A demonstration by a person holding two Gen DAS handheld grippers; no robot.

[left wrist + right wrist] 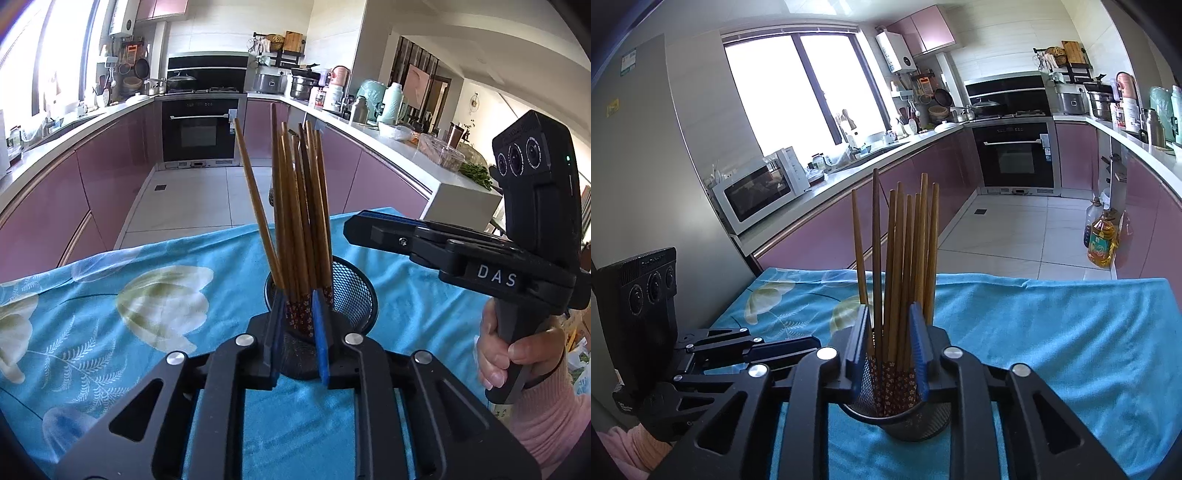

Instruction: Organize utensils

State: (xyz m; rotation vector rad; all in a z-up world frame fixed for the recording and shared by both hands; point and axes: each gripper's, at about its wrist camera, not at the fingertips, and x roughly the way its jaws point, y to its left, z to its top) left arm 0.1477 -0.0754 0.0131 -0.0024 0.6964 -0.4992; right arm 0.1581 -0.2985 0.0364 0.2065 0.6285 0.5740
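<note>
Chopsticks point(299, 206) stand bunched in a black mesh cup point(354, 295), patterned ends down and plain ends up, so their long axis is close to vertical. One chopstick point(255, 199) leans away from the bundle, towards the cup's left rim as the left wrist camera sees it. The cup sits on the table point(147, 295), which is covered with a blue flowered cloth, and nothing else lies on the cloth near the cup.

The left gripper point(298, 332) is the nearer one. It is low and level with the cup, pointing straight at it, and in its own view the patterned ends show through the narrow gap between its fingers point(320, 332). The cup is wider than that gap and lies just ahead of the fingertips. Whether they touch its wall I cannot tell. The fingers stand a little apart and hold nothing.

The right gripper point(354, 225) is to the right of the cup and above its rim, at about mid-height of the chopsticks, with its fingers pointing sideways at the bundle. They are nearly together with only a slim gap, and they are empty. In its own view the bundle rises between the two fingers, but the left view shows it is clear of the sticks.

I judge the upright sticks suit the sideways right fingers better, which would need to open wider and move towards the cup to take one. The leaning stick could easily tip the rest.
</note>
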